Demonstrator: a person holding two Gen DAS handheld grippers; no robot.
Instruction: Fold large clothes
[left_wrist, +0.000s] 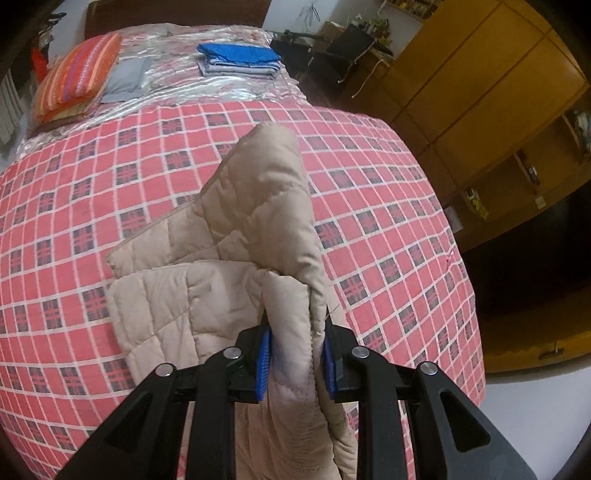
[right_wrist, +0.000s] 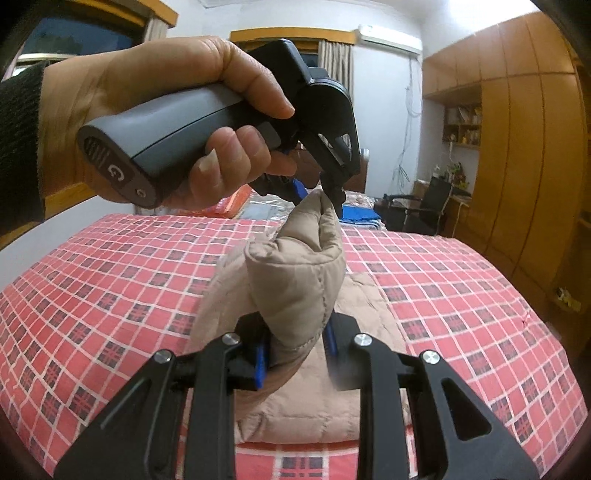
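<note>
Both tools clenched on the beige quilted jacket (left_wrist: 236, 258), lifted above the bed (left_wrist: 74, 221) w/ red checked cover. Left tool (left_wrist: 295, 360): blue pads (left_wrist: 263, 363) pinch a thick fold of the jacket, rest of it hanging fwd and down onto the cover. Right tool (right_wrist: 295, 354) grips another bunched fold; in the right wrist view the person's hand (right_wrist: 166, 122), dark sleeve at the wrist, holds the left tool's grey handle (right_wrist: 162, 147) above and just beyond, its tip biting the top of the same fold. Lower part of the jacket lies flat on the cover under both tools. Far end of the bed: striped pillow (left_wrist: 79, 74), grey cloth (left_wrist: 127, 79), folded stack w/ blue item on top (left_wrist: 238, 59). Wooden wardrobe (left_wrist: 480, 85) to the right.
</note>
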